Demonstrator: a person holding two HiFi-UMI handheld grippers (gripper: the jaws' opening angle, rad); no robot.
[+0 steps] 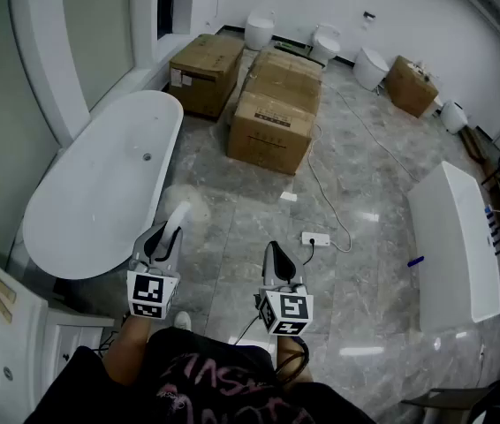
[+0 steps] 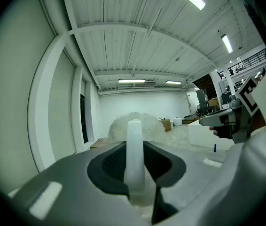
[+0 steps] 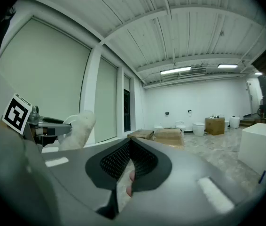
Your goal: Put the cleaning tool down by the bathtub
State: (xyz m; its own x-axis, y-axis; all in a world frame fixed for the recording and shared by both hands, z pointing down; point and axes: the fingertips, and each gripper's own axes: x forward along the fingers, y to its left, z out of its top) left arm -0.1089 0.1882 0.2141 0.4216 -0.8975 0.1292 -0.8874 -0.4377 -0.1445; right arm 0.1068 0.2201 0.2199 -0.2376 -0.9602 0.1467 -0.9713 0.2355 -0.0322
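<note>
head view first: the person's left gripper (image 1: 163,237) is clenched on the white plastic handle of the cleaning tool with the fluffy round cream head (image 1: 185,208). The tool points forward, its head over the grey marbled floor tiles (image 1: 365,175), just beside the right rim of the white oval freestanding bathtub (image 1: 82,210). it is in the air, not set down. the right gripper (image 1: 273,250) hangs alongside, near the white power strip (image 1: 315,238) on the floor.

over to the left gripper view, and here is what the head view can't give: both jaws pressed against the handle, which rises straight up the middle with the fluffy head blooming behind it. the oval tub does not show here at all.

the right gripper view settles the other hand: jaws drawn together with no object between them. it catches the tool's fluffy head from the side, out at the left.

only the head view lays out the room: brown cardboard boxes (image 1: 270,131) ahead, white toilets (image 1: 258,32) along the far wall, a white rectangular tub (image 1: 456,246) well apart on the right.
</note>
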